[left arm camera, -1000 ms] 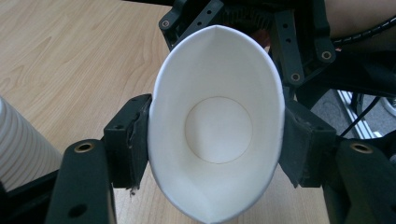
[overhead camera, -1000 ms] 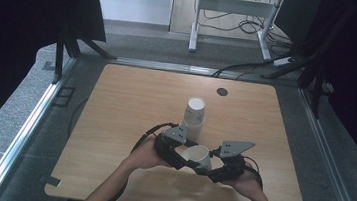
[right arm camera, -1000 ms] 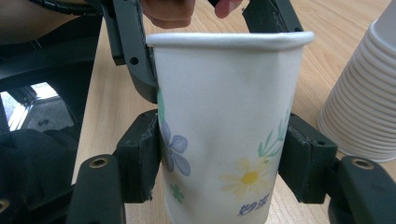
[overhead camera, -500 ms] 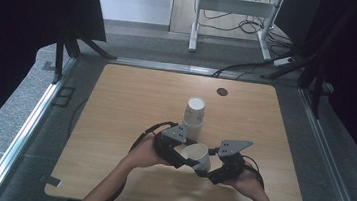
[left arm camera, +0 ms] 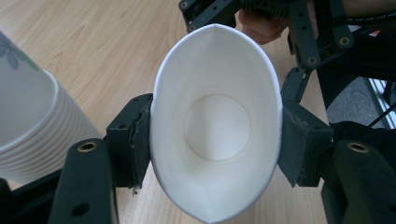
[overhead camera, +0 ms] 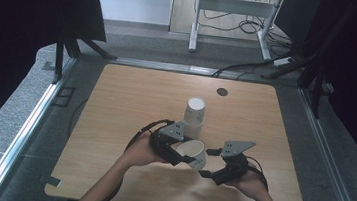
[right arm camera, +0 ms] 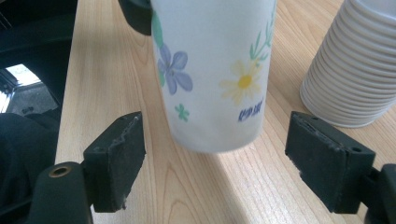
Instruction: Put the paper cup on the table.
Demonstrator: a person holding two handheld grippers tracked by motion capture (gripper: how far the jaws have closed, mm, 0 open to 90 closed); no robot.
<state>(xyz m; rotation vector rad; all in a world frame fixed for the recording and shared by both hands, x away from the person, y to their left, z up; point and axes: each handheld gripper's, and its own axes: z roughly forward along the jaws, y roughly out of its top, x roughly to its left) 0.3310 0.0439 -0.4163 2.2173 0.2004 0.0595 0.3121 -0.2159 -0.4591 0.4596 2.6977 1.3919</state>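
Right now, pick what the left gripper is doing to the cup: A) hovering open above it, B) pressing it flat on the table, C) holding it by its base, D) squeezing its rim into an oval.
D: the left gripper has its pads on both sides of the cup, whose rim is pinched into an oval.

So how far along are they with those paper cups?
One cup is already off the stack, which stands upside down on the table. In hand: the left gripper squeezes that cup's rim into an oval, while the right gripper has just been opening, its pads clear of the cup's sides. Left to do, probably: set this cup down somewhere; the many remaining in the stack may follow.
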